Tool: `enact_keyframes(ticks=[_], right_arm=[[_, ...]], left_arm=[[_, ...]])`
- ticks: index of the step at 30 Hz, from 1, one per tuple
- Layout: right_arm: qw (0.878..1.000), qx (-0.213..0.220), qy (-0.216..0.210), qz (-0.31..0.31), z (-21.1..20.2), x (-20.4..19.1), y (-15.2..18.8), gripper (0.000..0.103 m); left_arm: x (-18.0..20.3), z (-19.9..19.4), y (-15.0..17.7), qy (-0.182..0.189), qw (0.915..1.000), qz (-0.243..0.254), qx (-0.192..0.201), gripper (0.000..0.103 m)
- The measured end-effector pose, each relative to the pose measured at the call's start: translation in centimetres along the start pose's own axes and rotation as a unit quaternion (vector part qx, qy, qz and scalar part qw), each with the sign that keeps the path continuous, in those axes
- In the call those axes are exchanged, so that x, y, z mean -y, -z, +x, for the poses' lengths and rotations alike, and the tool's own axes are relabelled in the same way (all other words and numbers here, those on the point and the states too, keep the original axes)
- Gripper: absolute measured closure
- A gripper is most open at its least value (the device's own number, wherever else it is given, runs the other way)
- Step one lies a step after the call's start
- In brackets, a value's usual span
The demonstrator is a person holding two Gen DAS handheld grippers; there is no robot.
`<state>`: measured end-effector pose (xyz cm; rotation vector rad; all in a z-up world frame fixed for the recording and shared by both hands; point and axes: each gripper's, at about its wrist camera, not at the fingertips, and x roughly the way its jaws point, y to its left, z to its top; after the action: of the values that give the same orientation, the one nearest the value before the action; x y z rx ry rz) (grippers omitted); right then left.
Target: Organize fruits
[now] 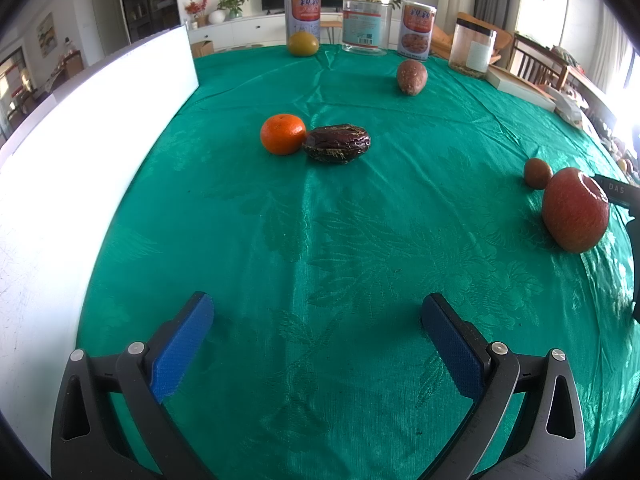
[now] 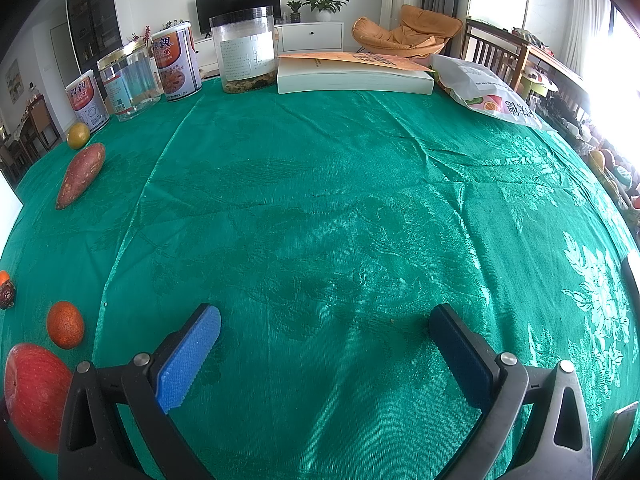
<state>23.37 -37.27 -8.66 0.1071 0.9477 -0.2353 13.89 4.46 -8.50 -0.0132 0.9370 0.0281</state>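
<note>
Above the green patterned tablecloth [image 1: 320, 240], the left gripper [image 1: 318, 312] and right gripper [image 2: 324, 322] hung spread and empty. Ahead lay a round orange tangerine [image 1: 283, 133] touching a wrinkled dark-purple fruit [image 1: 337, 143]; gripping one might roll the other.

A green patterned tablecloth [image 2: 320, 208] covered the table. At its far edge, toward eleven o'clock in the right wrist view, stood two printed tins [image 2: 177, 66] [image 2: 87, 100] with a clear jar [image 2: 129, 82] between them. At twelve o'clock a taller clear jar [image 2: 244, 54] stood just beside a thick book [image 2: 352, 76]. A printed bag [image 2: 488, 92] lay at one o'clock. A television [image 2: 238, 2] stood behind.
</note>
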Motion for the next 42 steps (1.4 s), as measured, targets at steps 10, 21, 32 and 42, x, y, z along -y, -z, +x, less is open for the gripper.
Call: enact_keyframes(ticks=[10, 21, 32, 42], right_arm=[[1.000, 0.000, 0.000, 0.000, 0.0, 0.0, 0.0, 0.000], [1.000, 0.000, 0.000, 0.000, 0.0, 0.0, 0.0, 0.000], [1.000, 0.000, 0.001, 0.001, 0.0, -0.1, 0.0, 0.000], [0.999, -0.042, -0.020, 0.004, -0.5, 0.3, -0.3, 0.000]], left_arm=[[0.0, 0.0, 0.0, 0.000, 1.0000, 0.000, 0.000, 0.000], [0.1, 0.0, 0.0, 0.000, 1.0000, 0.000, 0.000, 0.000], [-0.2, -0.1, -0.2, 0.016, 0.9997, 0.013, -0.012, 0.000], [-4.9, -0.8, -5.3, 0.140, 0.9844, -0.093, -0.051, 0.001]])
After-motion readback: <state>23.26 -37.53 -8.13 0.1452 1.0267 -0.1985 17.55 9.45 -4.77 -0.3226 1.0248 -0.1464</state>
